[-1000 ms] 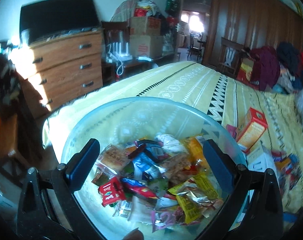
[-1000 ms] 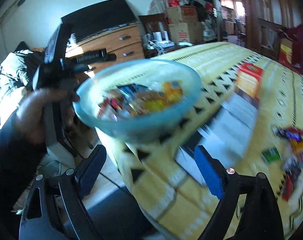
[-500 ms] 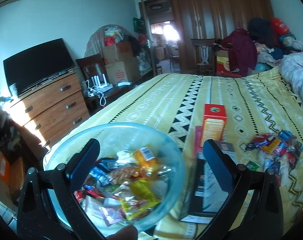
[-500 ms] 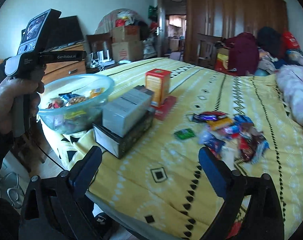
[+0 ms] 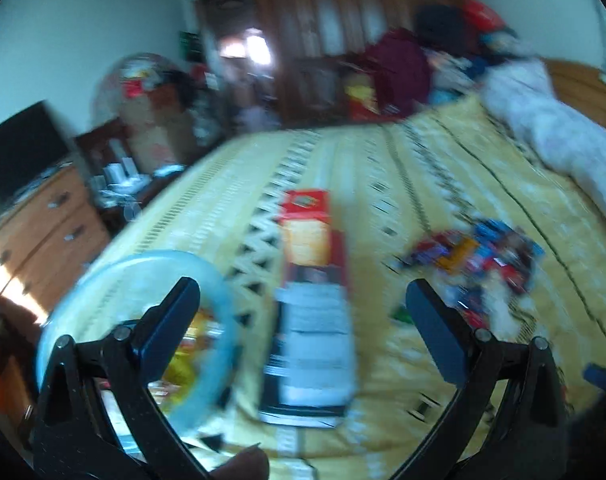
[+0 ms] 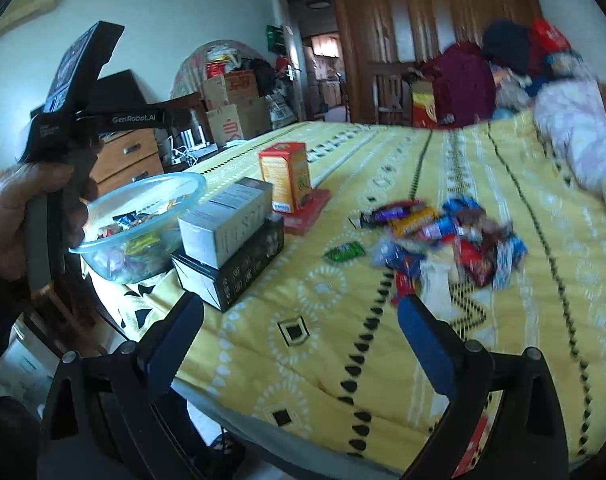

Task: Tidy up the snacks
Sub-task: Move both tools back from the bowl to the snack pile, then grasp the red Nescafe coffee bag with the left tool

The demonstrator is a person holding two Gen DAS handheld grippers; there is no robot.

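The loose snack pile [image 6: 447,236] lies on the yellow bedspread [image 6: 303,332], well apart from the clear bowl [image 6: 103,208] of sorted wrappers at the bed's corner, with stacked boxes [image 6: 231,240] between them. Both the left gripper [image 5: 303,304] and the right gripper [image 6: 301,312] stand wide apart, holding nothing, the right one's jaws having just been opening. The packets look light, crinkly and slippery, so pinching one across its flat middle or sealed end seems best.

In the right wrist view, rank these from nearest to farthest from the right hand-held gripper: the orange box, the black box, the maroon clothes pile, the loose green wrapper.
From the right hand-held gripper:
1. Black box, just ahead to the left, under the grey box.
2. Green wrapper, lying alone mid-bed.
3. Orange box, upright behind the stacked boxes.
4. Maroon clothes pile, past the bed's far edge.
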